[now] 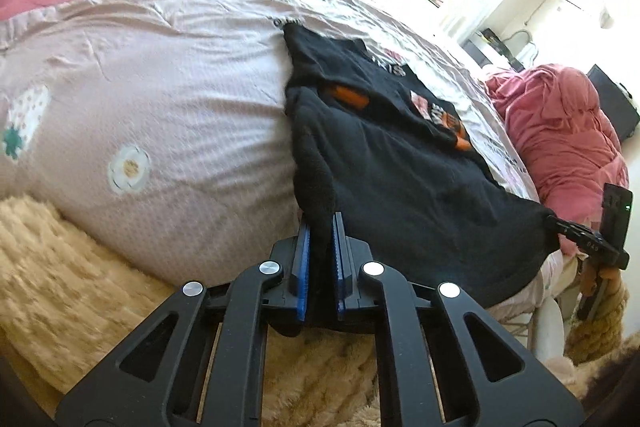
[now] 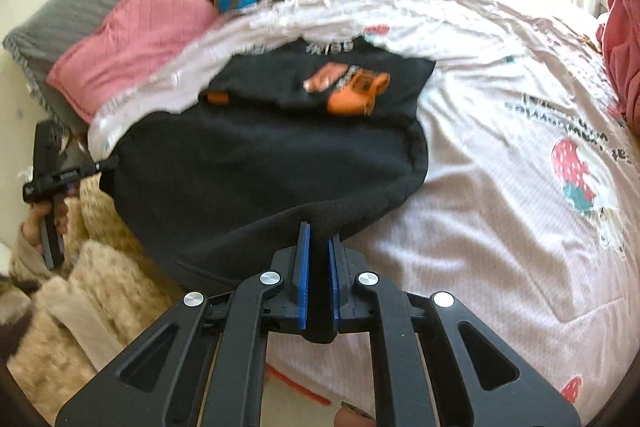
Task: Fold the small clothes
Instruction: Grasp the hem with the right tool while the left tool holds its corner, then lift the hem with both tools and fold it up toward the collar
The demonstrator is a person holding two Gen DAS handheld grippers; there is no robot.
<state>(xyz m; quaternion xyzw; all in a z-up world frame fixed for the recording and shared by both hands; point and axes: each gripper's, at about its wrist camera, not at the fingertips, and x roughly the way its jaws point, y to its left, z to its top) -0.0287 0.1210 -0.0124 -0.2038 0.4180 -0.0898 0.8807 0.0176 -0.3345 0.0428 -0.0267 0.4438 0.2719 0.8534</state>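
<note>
Black garment (image 1: 400, 163), hem lifted off bed

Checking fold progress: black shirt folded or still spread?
Partly folded: the black shirt's near hem is pinched by both grippers, left and right, and doubled toward the print; far half lies flat.

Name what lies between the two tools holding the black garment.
Only the black garment's near edge spans from left tool to right tool, seen in the right wrist view.
</note>
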